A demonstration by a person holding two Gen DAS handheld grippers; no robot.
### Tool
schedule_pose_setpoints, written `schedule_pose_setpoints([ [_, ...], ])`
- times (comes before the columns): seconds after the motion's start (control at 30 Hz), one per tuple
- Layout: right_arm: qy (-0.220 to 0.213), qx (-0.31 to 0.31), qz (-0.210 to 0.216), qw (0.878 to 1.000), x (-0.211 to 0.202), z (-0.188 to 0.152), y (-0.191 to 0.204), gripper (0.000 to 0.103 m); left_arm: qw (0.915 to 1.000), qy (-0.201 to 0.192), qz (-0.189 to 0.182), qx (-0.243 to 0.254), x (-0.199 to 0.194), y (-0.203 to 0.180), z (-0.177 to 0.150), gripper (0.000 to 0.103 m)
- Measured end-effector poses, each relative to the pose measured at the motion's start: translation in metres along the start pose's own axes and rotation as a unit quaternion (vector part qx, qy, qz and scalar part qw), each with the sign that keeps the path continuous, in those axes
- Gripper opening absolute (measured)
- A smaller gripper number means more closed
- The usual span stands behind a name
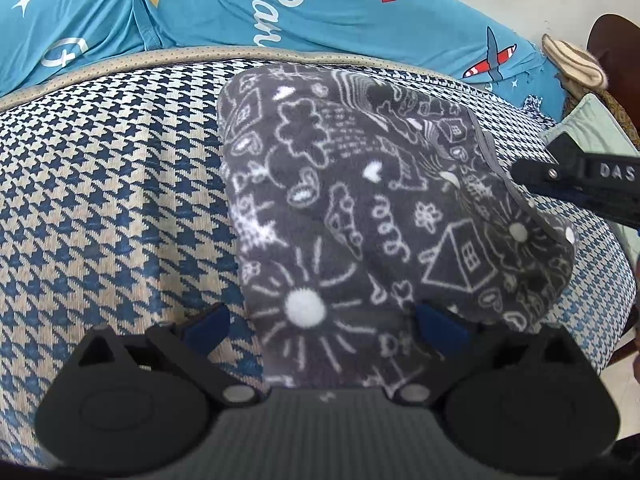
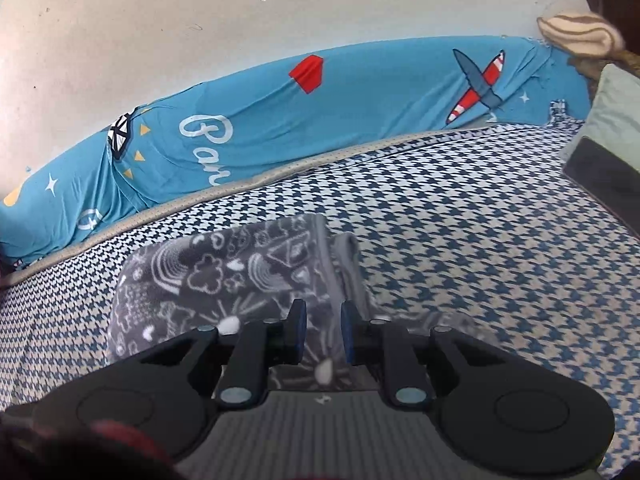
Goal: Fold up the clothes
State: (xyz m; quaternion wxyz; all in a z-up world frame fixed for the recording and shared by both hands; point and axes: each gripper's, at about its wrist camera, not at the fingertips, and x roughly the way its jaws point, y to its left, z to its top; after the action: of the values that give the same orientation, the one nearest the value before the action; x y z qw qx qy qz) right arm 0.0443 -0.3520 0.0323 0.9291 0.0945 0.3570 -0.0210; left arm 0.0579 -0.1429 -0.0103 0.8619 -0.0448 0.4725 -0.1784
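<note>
A folded grey fleece garment [image 1: 360,208] with white doodle prints lies on the blue-and-cream houndstooth bed cover [image 1: 100,180]. My left gripper [image 1: 322,316] is open wide, its blue pads [image 1: 208,322] on either side of the garment's near end without pressing it. In the right wrist view the garment [image 2: 224,280] lies just below my right gripper [image 2: 323,320], whose jaws stand narrowly apart with only the cloth's hem seen through the gap, not pinched. In the left wrist view the right gripper [image 1: 560,172] hovers at the garment's right edge.
A blue cushion [image 2: 360,100] printed with a plane and lettering runs along the far edge of the bed, against a pale wall [image 2: 240,20]. At the far right are beige folded cloth [image 1: 572,60], a pale green item [image 1: 600,132] and dark wood furniture [image 1: 616,36].
</note>
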Motion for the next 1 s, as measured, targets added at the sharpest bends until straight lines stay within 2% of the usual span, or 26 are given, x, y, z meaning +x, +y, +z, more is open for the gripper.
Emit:
schedule_pose_setpoints([
  [0.17,0.009,0.016,-0.015,1.0,-0.023,-0.007,-0.019,0.024,0.9998,-0.005,0.007,0.015,-0.002,-0.004,-0.001,0.103],
  [0.33,-0.001,0.029,-0.027,0.999,-0.046,-0.016,-0.038,0.036,0.9999,-0.006,0.002,0.011,-0.003,-0.001,-0.001,0.103],
  [0.5,0.007,0.05,-0.028,0.998,-0.053,-0.026,-0.06,0.044,1.0,-0.005,-0.006,-0.004,-0.005,0.002,0.001,0.103],
  [0.57,0.008,0.068,-0.017,0.997,-0.055,-0.028,-0.068,0.048,0.9999,-0.007,-0.007,-0.008,-0.008,0.002,0.001,0.103],
  [0.63,0.006,0.087,-0.005,0.996,-0.058,-0.03,-0.075,0.058,0.9999,-0.013,-0.006,-0.006,-0.012,0.001,0.004,0.103],
  [0.8,0.01,0.121,0.024,0.992,-0.059,-0.033,-0.08,0.072,0.9986,-0.046,-0.02,-0.019,-0.028,0.005,0.011,0.103],
  [1.0,0.038,0.144,0.054,0.987,-0.047,-0.039,-0.074,0.074,0.9972,-0.054,-0.018,-0.048,-0.029,0.018,0.018,0.103],
])
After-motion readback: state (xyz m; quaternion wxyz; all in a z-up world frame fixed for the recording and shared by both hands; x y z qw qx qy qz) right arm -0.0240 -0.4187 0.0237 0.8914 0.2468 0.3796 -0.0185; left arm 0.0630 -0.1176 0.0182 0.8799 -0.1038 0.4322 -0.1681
